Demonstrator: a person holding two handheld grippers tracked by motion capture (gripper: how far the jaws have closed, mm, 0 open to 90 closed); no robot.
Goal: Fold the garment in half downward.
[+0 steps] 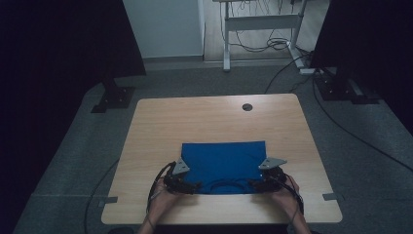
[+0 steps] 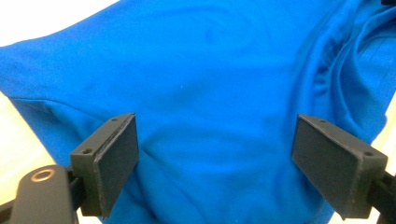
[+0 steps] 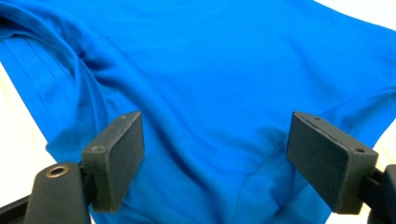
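Blue shirt (image 1: 224, 163) lay folded flat on table (image 1: 160, 122), near the person's edge, collar end toward the person. Left claw (image 1: 195, 186) at near-left corner of shirt, right claw (image 1: 254, 185) at near-right corner. Both claws gaping wide, nothing clamped: in left gripper view, cloth (image 2: 210, 93) seen between and beyond the pads, no pinch; same in right gripper view w/ fabric (image 3: 224, 79).

Judged light, soft, floppy knit — no stiffness, would sag and unfold if lifted by one point. Slightly slick, layers likely to slide apart. Not fragile. Best taken at both near corners at once, pinching all layers thru the folded edge, not just top ply. Collar ridges (image 3: 56, 42) bulky; avoided as grip spot, prob. Kept level and even btwn hands to hold the fold.
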